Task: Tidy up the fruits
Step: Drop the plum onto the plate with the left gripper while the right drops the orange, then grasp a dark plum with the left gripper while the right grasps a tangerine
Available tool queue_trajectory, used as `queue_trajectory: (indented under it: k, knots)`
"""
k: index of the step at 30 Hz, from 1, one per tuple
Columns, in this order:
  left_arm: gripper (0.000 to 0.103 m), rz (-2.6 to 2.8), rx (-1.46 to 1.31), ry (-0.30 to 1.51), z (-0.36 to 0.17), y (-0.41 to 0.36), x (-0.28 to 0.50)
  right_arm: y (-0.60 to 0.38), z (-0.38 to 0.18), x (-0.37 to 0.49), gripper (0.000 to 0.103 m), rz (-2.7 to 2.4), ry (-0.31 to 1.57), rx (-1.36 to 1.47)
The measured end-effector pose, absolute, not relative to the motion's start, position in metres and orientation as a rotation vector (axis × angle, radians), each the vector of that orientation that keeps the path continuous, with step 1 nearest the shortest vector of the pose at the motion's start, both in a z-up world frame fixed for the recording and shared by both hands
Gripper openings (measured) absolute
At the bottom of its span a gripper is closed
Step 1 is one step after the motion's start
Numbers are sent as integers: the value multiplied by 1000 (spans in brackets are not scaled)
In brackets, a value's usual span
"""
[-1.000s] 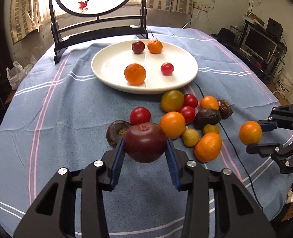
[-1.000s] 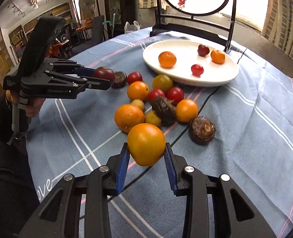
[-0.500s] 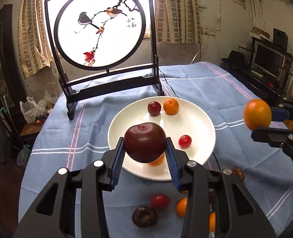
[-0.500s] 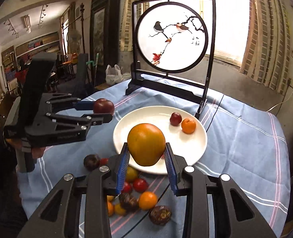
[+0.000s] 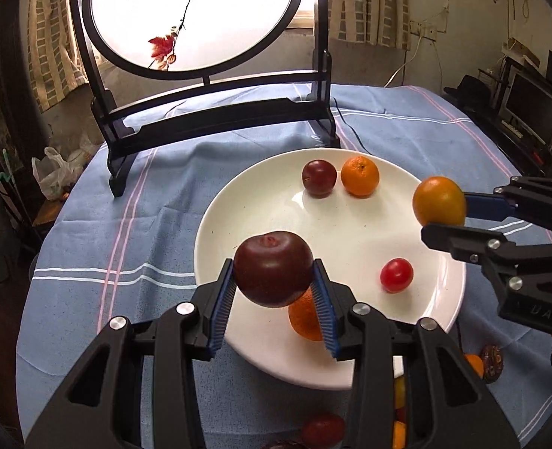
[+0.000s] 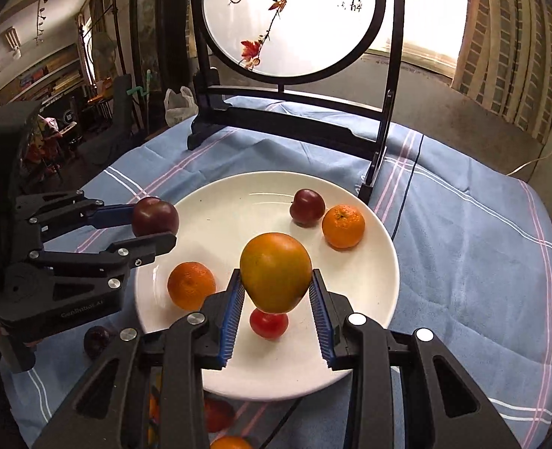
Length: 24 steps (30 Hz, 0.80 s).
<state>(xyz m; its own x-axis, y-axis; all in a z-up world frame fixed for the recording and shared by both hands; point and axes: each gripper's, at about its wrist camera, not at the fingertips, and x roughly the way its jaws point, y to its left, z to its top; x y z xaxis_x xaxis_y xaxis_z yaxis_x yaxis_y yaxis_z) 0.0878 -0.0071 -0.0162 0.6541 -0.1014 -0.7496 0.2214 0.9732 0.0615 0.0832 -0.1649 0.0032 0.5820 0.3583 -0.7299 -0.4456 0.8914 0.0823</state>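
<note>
- My left gripper (image 5: 274, 292) clamps the dark red round plum (image 5: 274, 269) above the white ceramic plate's (image 5: 216, 239) near-left rim.
- My right gripper (image 6: 276, 308) clamps the orange-yellow round fruit (image 6: 276, 271) above the plate's right side.

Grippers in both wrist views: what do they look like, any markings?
Both are matte black angular linkages with silver screw heads and blue ribbed pads. The left gripper carries faint grey lettering on its side; the right gripper too. No cables or sleeves visible.

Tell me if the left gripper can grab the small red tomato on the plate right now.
Probably not: the left gripper is already shut on a dark red plum, so the tomato is out until that is set down.
</note>
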Motion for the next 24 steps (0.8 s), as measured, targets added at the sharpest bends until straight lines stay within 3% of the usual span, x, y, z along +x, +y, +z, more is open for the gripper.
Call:
queue_trajectory:
  k: [5, 8, 16, 24]
  knots:
    - [41, -173, 141, 876, -23, -8, 95, -161, -2, 92, 36, 471, 843, -109]
    - [54, -158, 141, 866, -23, -8, 95, -160, -5, 95, 59, 460, 847, -112]
    - [68, -195, 157, 787, -4, 15, 49, -190, 12, 39, 59, 504, 791, -79]
    - [73, -286, 221, 803, -20, 44, -28, -175, -1, -84, 59, 694, 816, -163]
